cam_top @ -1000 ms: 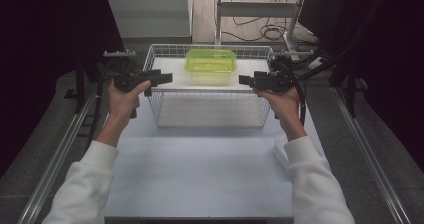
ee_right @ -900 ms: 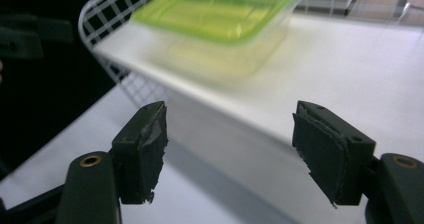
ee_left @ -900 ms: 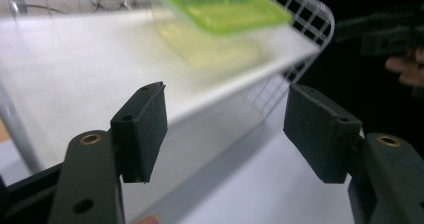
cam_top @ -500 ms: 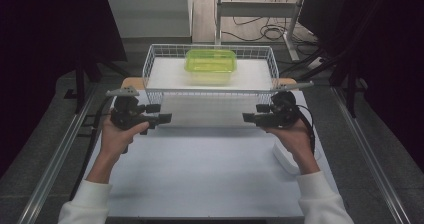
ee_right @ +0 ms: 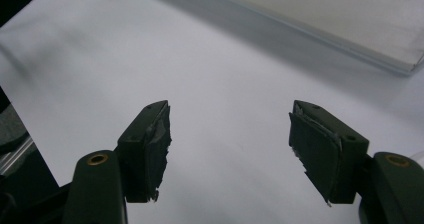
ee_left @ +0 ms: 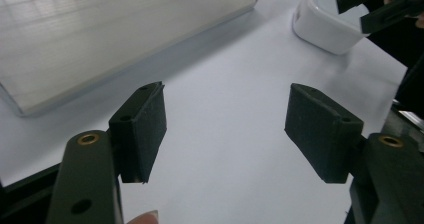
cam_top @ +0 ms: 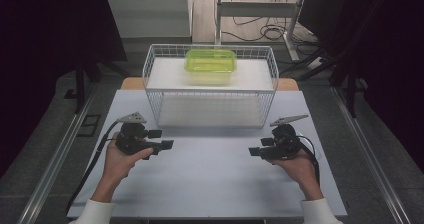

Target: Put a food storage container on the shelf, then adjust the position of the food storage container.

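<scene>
Both grippers hover over bare white surface (cam_top: 210, 184), jaws spread, holding nothing: left gripper (cam_top: 167, 144), right gripper (cam_top: 254, 151). Beyond them stands the wire basket (cam_top: 210, 91), green container (cam_top: 210, 61) inside. Left gripper view catches a white tub (ee_left: 325, 26).

You see a translucent lime-green container (cam_top: 210, 63) in a white wire basket (cam_top: 150, 86), on a pale grey-white table (cam_top: 215, 184); black grippers.
</scene>
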Demonstrator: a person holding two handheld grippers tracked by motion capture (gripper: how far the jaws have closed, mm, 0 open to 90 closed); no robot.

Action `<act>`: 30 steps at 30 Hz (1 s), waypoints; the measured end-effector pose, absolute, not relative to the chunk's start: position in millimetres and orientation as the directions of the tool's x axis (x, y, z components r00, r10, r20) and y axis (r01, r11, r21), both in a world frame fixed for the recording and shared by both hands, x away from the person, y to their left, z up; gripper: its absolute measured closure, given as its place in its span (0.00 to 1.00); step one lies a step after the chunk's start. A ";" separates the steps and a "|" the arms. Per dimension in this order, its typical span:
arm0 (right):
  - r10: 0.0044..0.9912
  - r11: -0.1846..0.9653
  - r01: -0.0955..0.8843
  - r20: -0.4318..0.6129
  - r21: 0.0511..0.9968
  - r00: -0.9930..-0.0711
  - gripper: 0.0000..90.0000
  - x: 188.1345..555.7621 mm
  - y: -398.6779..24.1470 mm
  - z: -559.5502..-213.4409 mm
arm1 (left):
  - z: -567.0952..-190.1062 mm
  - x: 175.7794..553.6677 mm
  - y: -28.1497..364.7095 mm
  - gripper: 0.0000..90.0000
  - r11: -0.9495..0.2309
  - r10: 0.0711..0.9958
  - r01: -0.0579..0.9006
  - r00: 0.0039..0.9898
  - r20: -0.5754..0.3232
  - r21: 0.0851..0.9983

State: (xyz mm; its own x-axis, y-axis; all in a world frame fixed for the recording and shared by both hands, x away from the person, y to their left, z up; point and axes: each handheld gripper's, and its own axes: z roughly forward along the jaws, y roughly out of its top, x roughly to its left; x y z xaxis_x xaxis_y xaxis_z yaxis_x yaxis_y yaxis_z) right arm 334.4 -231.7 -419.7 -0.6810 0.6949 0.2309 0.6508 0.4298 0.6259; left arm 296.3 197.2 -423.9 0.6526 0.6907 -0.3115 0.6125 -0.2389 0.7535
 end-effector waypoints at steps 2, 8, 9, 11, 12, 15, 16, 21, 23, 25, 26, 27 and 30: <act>0.694 0.430 0.653 0.234 0.624 -0.681 0.37 334.6 -232.1 -421.1 | -427.3 296.2 196.3 0.36 -0.246 0.695 0.617 0.650 -0.308 0.747; 0.700 0.443 0.671 0.238 0.595 -0.673 0.37 334.5 -233.0 -434.6 | -435.7 300.6 192.1 0.35 -0.262 0.699 0.630 0.646 -0.306 0.731; 0.699 0.442 0.672 0.241 0.594 -0.673 0.37 334.6 -234.2 -435.3 | -436.1 301.0 192.3 0.35 -0.266 0.705 0.632 0.643 -0.300 0.728; 0.703 0.434 0.675 0.244 0.596 -0.668 0.37 334.6 -238.0 -435.1 | -436.3 301.3 193.9 0.35 -0.263 0.710 0.635 0.637 -0.300 0.726; 0.705 0.431 0.676 0.245 0.597 -0.666 0.37 334.5 -239.1 -435.1 | -436.3 301.4 195.5 0.35 -0.260 0.711 0.637 0.635 -0.303 0.726; 0.709 0.426 0.680 0.247 0.597 -0.660 0.37 334.9 -243.0 -436.2 | -438.0 301.4 197.2 0.35 -0.254 0.715 0.643 0.628 -0.307 0.722; 0.712 0.426 0.683 0.246 0.593 -0.658 0.37 335.2 -243.5 -437.0 | -438.9 301.7 197.2 0.35 -0.261 0.718 0.645 0.627 -0.302 0.719; 0.720 0.437 0.689 0.234 0.578 -0.653 0.37 336.3 -244.6 -442.4 | -441.8 304.5 194.9 0.34 -0.263 0.722 0.650 0.623 -0.302 0.713; 0.728 0.434 0.694 0.229 0.574 -0.645 0.38 335.8 -248.0 -443.6 | -443.2 305.9 194.1 0.34 -0.267 0.720 0.652 0.624 -0.302 0.710; 0.740 0.423 0.702 0.230 0.573 -0.633 0.39 336.1 -252.7 -443.5 | -444.1 306.5 193.5 0.34 -0.271 0.719 0.653 0.626 -0.303 0.707; 0.749 0.415 0.707 0.226 0.573 -0.623 0.41 337.0 -257.1 -443.0 | -444.4 306.7 193.3 0.33 -0.271 0.719 0.653 0.626 -0.302 0.707; 0.749 0.415 0.707 0.226 0.573 -0.623 0.41 337.0 -257.1 -443.0 | -444.7 307.0 193.5 0.33 -0.275 0.719 0.652 0.627 -0.299 0.706; 0.761 0.410 0.714 0.218 0.567 -0.611 0.43 338.4 -263.4 -443.0 | -445.7 307.5 193.1 0.33 -0.285 0.724 0.652 0.627 -0.289 0.703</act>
